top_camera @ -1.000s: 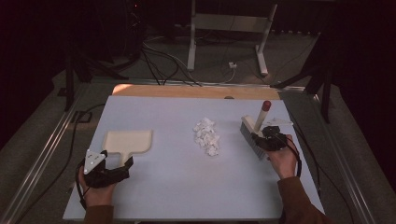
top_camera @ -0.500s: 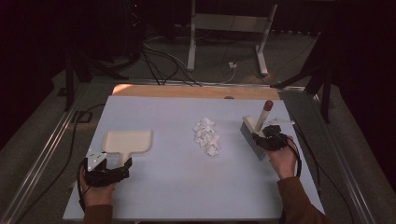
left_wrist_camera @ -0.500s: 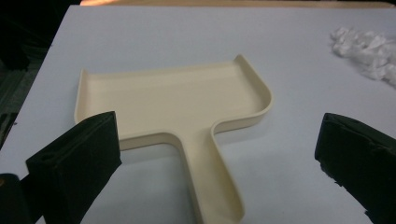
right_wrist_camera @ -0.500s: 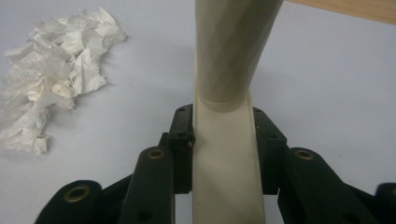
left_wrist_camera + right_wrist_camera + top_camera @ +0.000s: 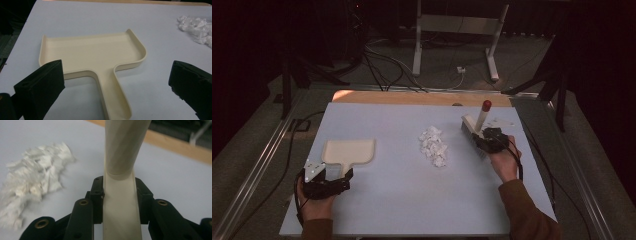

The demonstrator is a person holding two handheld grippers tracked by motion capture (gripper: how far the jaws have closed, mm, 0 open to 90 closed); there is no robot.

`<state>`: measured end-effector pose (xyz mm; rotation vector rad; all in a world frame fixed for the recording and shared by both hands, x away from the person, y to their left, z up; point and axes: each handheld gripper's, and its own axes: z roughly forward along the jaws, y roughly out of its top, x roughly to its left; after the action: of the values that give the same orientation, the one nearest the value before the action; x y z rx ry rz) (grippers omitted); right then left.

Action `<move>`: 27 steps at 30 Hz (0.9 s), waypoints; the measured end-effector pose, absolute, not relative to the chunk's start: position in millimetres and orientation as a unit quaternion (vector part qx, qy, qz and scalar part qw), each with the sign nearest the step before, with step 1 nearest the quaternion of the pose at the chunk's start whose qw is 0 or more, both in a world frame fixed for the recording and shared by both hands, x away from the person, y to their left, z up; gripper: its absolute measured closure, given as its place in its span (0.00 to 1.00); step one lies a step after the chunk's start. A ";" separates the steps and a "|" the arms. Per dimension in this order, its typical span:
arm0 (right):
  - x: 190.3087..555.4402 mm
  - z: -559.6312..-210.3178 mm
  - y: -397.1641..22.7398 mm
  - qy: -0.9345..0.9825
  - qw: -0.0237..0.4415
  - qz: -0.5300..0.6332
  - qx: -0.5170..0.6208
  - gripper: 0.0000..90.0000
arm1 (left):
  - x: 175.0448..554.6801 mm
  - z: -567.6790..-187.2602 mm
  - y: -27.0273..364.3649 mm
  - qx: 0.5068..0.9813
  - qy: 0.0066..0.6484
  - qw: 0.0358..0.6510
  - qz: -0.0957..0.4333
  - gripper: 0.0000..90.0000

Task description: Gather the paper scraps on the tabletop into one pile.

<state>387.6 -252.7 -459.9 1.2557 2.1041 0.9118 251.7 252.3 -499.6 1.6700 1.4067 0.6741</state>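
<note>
We're seeing the cream plastic brush with the red-tipped handle (image 5: 477, 127) standing tilted at the table's right, bristles down. The flat cream plastic dustpan (image 5: 100, 53) is lying at the left, handle toward us. The crumpled white paper scraps (image 5: 433, 145) are sitting between them.

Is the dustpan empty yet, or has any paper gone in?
Empty: the dustpan shows bare inside; the paper scraps lie apart on the table.

Lighting: table (image 5: 377, 210) evenly lit from above, surroundings dark; paper scraps (image 5: 32, 182) motion-blurred, brush handle (image 5: 122, 152) soft close to lens.
</note>
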 end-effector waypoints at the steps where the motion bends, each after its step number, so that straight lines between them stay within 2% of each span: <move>1: 392.7 -459.6 -247.1 0.782 0.265 0.345 0.446 0.75 | 251.7 -499.5 252.5 0.664 0.560 0.416 0.268 0.01; 13: 434.8 -447.2 -191.0 0.832 0.284 0.350 0.324 0.75 | 251.1 -499.0 252.2 0.665 0.556 0.421 0.265 0.01; 21: 450.2 -459.0 -164.0 0.851 0.299 0.324 0.284 0.75 | 250.4 -499.1 253.1 0.665 0.554 0.426 0.263 0.01; 27: 448.7 -470.0 -157.5 0.881 0.270 0.323 0.217 0.75 | 250.1 -499.1 254.7 0.663 0.556 0.428 0.262 0.01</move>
<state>448.7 -157.5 -470.0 0.5852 2.3741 0.8713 250.1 254.7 -499.1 1.6552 1.3892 0.6550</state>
